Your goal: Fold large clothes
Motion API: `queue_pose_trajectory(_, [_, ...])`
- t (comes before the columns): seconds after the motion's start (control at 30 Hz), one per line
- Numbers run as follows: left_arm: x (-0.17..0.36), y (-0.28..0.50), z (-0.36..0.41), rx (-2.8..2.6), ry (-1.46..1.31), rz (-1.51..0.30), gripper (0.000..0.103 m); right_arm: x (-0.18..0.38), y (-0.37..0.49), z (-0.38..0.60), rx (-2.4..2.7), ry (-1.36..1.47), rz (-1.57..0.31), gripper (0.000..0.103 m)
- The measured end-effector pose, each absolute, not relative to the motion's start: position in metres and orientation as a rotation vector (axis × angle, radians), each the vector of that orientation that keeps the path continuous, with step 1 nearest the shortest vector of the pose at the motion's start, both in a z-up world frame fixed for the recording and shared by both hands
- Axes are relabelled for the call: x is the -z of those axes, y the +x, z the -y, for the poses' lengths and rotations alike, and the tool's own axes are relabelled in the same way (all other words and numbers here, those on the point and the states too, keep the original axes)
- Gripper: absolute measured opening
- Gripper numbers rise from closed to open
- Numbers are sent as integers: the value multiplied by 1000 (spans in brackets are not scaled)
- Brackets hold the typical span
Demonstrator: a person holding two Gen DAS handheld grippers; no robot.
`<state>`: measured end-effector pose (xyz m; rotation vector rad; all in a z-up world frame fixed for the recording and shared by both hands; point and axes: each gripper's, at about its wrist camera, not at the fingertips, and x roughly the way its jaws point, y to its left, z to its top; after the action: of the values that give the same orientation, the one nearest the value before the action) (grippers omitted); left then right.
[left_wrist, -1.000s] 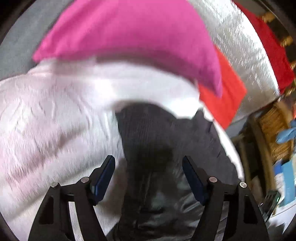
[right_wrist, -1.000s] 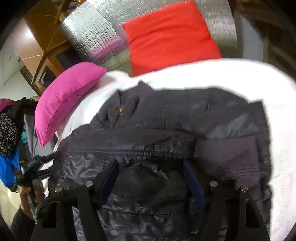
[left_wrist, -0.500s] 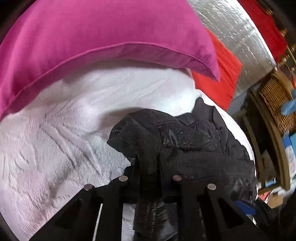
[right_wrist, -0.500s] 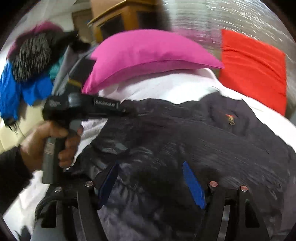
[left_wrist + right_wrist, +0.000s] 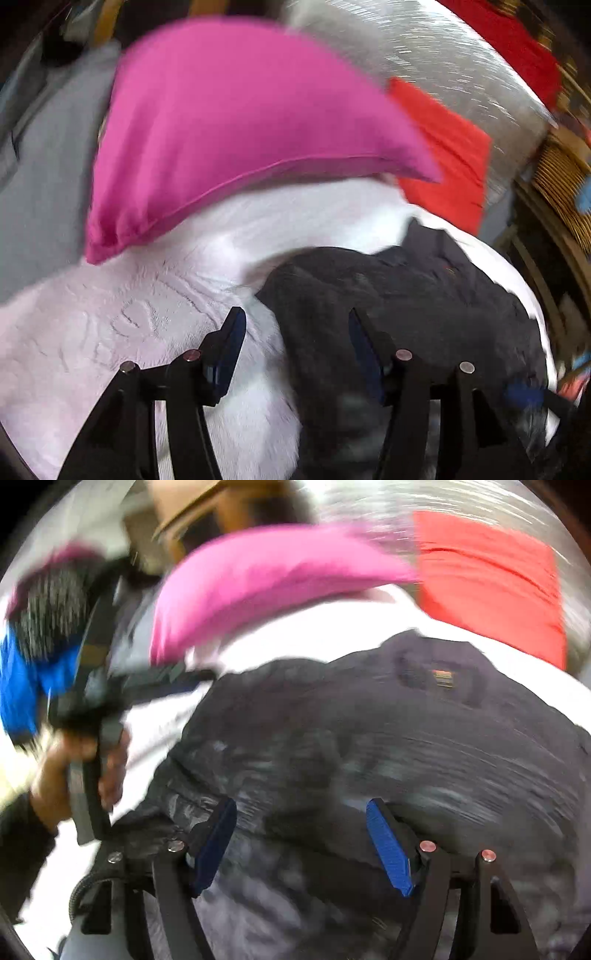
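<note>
Motion blur is smearing both wrist views. A dark jacket (image 5: 388,738) is lying bunched on the white bedspread (image 5: 129,332) of a bed, below a pink pillow (image 5: 240,122) and a red cushion (image 5: 443,162) that is leaning against a silvery quilted panel (image 5: 443,62).

The left hand-held gripper (image 5: 293,325) is pointing down over the left edge of the jacket, and its jaws are opening. One blue-padded finger is hanging over bare bedspread while the other is hanging over the dark fabric; the jacket's edge is lying in the gap between them, and the pads are not pressing on it.

The right hand-held gripper (image 5: 301,827) is hovering over the shiny lower part of the jacket with its jaws standing wide. Cloth is showing between the blue pads (image 5: 389,845), but nothing is being pinched. A small striped label (image 5: 443,675) is showing near the jacket's collar end, toward the red cushion.

In the right wrist view, a person's left hand (image 5: 74,771), with a dark sleeve (image 5: 18,849), is gripping the handle of the left device beside the jacket. Behind it, blue and speckled dark clothes (image 5: 37,627) are hanging blurred, near wooden furniture (image 5: 207,513).
</note>
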<state>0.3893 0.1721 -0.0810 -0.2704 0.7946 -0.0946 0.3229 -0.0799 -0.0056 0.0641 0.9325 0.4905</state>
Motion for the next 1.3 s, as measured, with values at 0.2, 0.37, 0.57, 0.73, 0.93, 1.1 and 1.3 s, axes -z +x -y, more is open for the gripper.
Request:
queue_pose_trajectory(0.2, [97, 365, -115, 219, -200, -836, 65, 17, 345, 228, -262, 324, -926, 76])
queue_pose_trajectory(0.37, [109, 371, -85, 125, -49, -869, 65, 22, 345, 290, -313, 552, -936, 72])
queue_pose_trajectory(0.57, [65, 369, -29, 225, -54, -774, 73, 1, 352, 344, -156, 571, -821, 74])
queue_pose_trajectory(0.73, [73, 381, 61, 392, -35, -804, 73, 41, 375, 372, -72, 573, -942, 74])
queue_pose_trajectory(0.93, [118, 395, 121, 392, 73, -892, 73, 42, 407, 361, -106, 500, -965, 20])
queue_pose_trajectory(1.1, [124, 399, 125, 371, 140, -894, 74, 52, 409, 364, -21, 391, -980, 18])
queue_pose_trajectory(1.3, [123, 391, 129, 359, 159, -878, 74, 11, 361, 362, -10, 427, -841, 25])
